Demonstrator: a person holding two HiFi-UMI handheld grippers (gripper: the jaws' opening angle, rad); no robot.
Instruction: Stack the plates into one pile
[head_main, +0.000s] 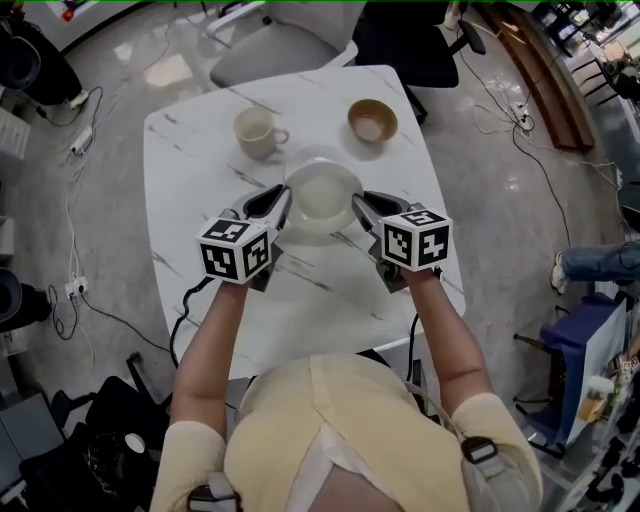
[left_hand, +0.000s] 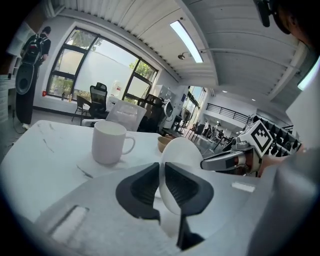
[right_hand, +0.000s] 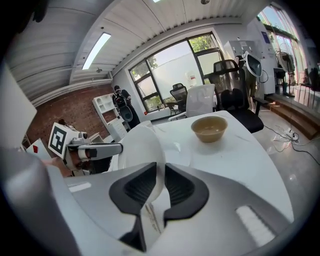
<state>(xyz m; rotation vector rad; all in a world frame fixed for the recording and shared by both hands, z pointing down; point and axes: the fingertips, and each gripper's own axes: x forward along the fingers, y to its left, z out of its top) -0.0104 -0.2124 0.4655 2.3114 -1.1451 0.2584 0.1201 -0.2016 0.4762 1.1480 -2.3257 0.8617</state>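
A white plate (head_main: 322, 195) is over the middle of the white marble table (head_main: 195, 170), taken by its rim from both sides. My left gripper (head_main: 283, 205) is shut on its left edge and my right gripper (head_main: 362, 205) on its right edge. In the left gripper view the plate (left_hand: 182, 150) rises between the dark pads (left_hand: 142, 187) of my left gripper (left_hand: 162, 172). In the right gripper view the plate (right_hand: 142, 150) likewise sits in my right gripper (right_hand: 161, 175). A second plate (right_hand: 181, 149) lies flat on the table just beyond and under it.
A white mug (head_main: 258, 132) stands at the far left of the table and a tan bowl (head_main: 372, 121) at the far right. Chairs (head_main: 290, 45) stand beyond the far edge. Cables (head_main: 75, 290) run over the floor on the left.
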